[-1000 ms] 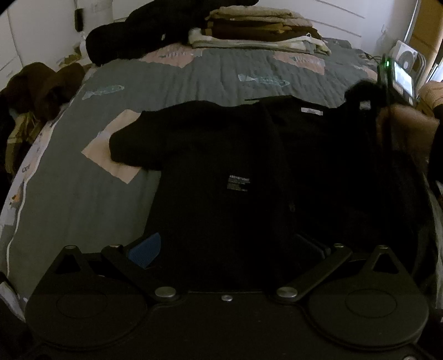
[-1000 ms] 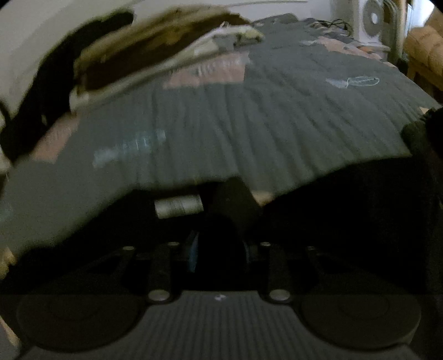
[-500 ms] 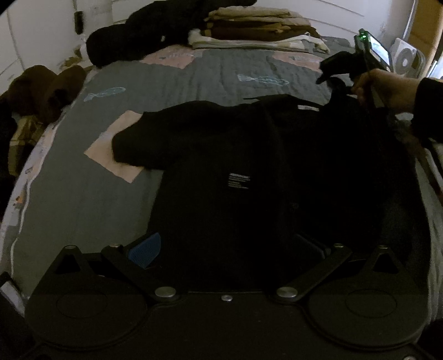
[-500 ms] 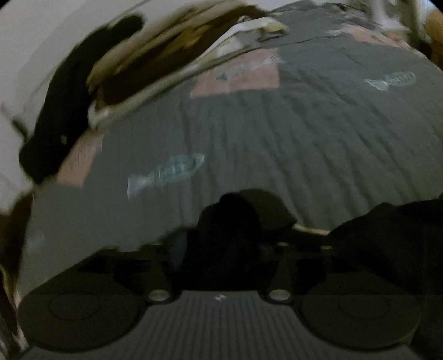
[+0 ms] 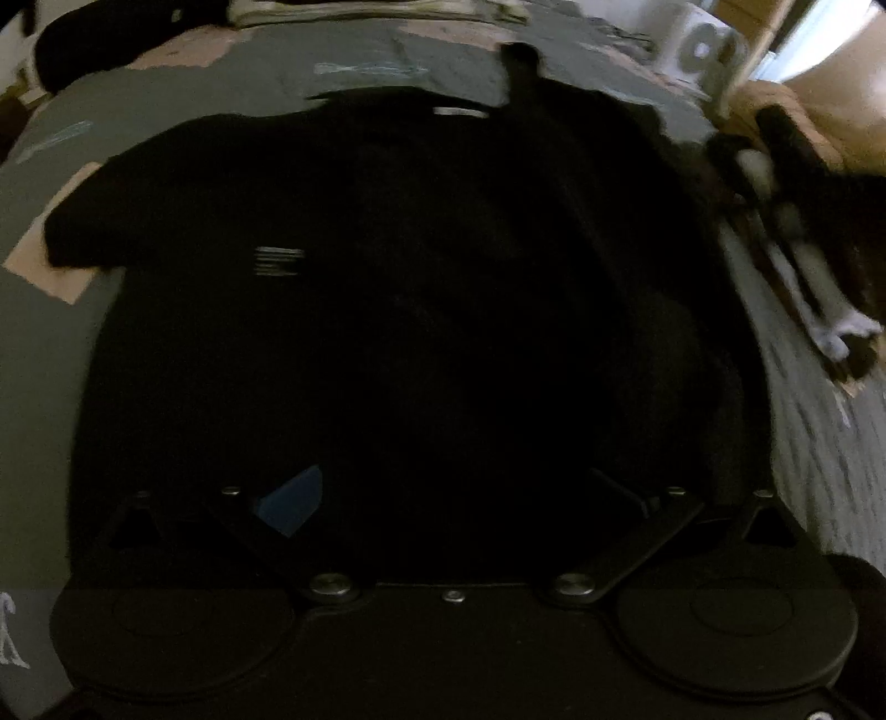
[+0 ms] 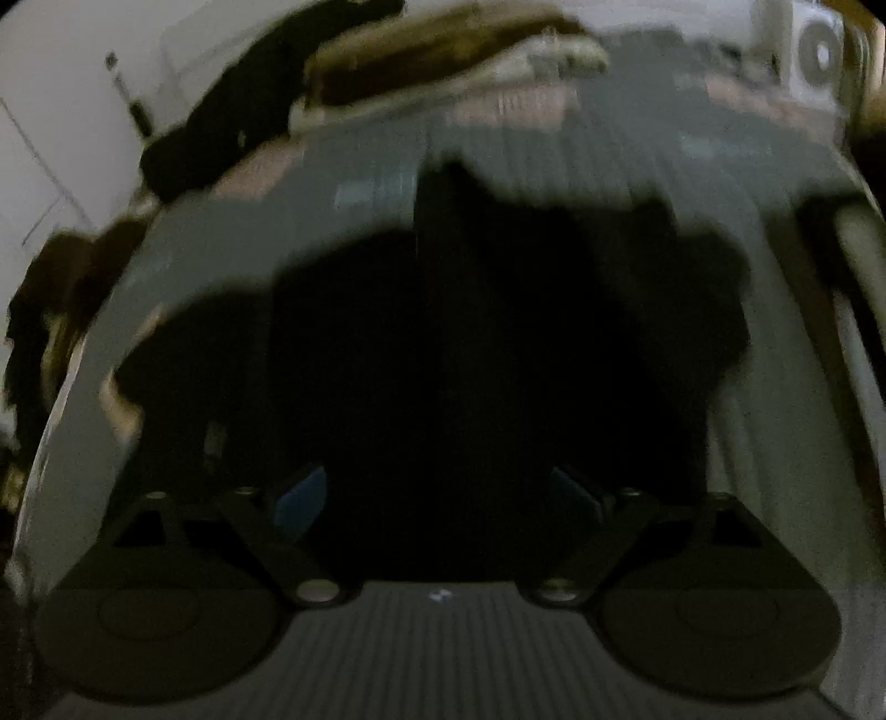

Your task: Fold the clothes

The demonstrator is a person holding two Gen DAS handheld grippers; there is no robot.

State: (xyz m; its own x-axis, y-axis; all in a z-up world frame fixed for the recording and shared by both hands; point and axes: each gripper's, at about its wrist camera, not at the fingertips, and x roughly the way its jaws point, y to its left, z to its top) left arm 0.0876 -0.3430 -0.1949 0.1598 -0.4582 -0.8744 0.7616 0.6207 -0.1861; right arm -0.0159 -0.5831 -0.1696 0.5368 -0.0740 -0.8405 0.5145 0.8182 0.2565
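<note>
Swung back from the far side of the bed (image 5: 166, 99) since a second ago, right gripper (image 6: 437, 493) now over the black T-shirt (image 5: 387, 310), jaws just opened wide with nothing pinched between the blue pads (image 6: 302, 493). Dropped closer over the same shirt too, left gripper (image 5: 448, 493), fingers spread wide and empty, one blue pad (image 5: 293, 498) showing against the dark cloth.

Judged to be between folds: one side apparently laid over along a dark ridge running up the middle, right sleeve released, left short sleeve (image 5: 111, 221) lying out flat over a pink patch of the grey quilt. Next move likely to call for a pinch on that sleeve or on the near hem, both hard to pick out, black on black in dim, blurred views. Shirt spread across the middle of the bed, collar label (image 5: 459, 112) at the far edge.

Around it: stack of folded clothes (image 6: 443, 50) at the head of the bed, dark heap (image 6: 232, 127) beside it, well apart from the shirt. Nothing lying across the cloth itself; white fan (image 5: 703, 50) off beyond the bed corner.
</note>
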